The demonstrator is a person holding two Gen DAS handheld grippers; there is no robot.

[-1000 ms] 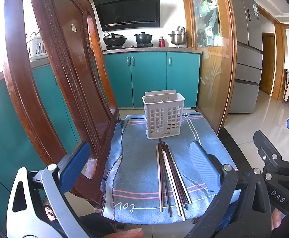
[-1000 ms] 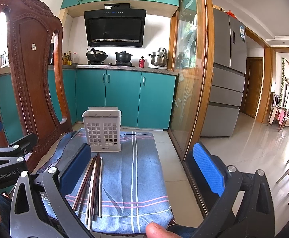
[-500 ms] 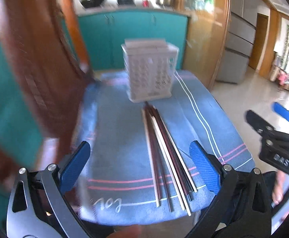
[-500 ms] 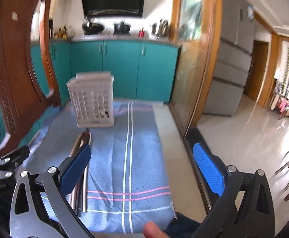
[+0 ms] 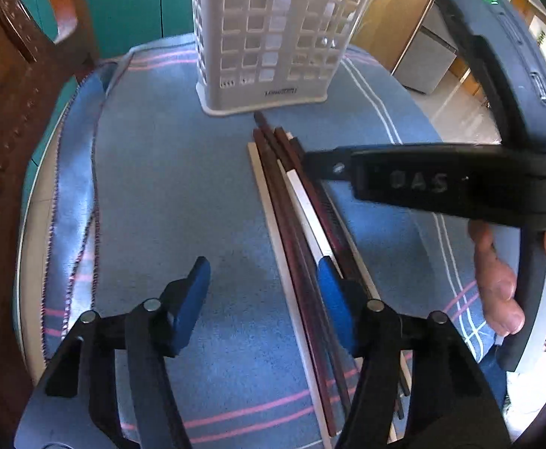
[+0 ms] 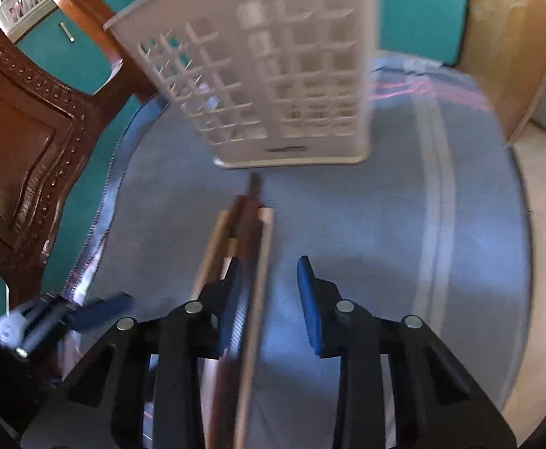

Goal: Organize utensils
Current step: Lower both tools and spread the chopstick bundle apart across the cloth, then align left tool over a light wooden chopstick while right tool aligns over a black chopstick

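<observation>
1. Left gripper: jaws parted wide, holding nothing, hovering low over blue cloth; right finger over chopsticks.
2. Right gripper: jaws partly open, nothing clamped, straddling right edge of bundle.
3. Chopsticks: bundled flat on cloth, far tips just short of white utensil basket.
4. Basket: upright at far end of cloth.
5. Wooden chair back: at left.

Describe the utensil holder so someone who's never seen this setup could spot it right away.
Find the blue striped cloth spread over the seat beside the carved wooden chair back. At its far end, just beyond the tips of the chopsticks lying in a bundle, stands the white plastic utensil basket. It is the only upright thing on the cloth, with grid-like square holes in its walls.
</observation>
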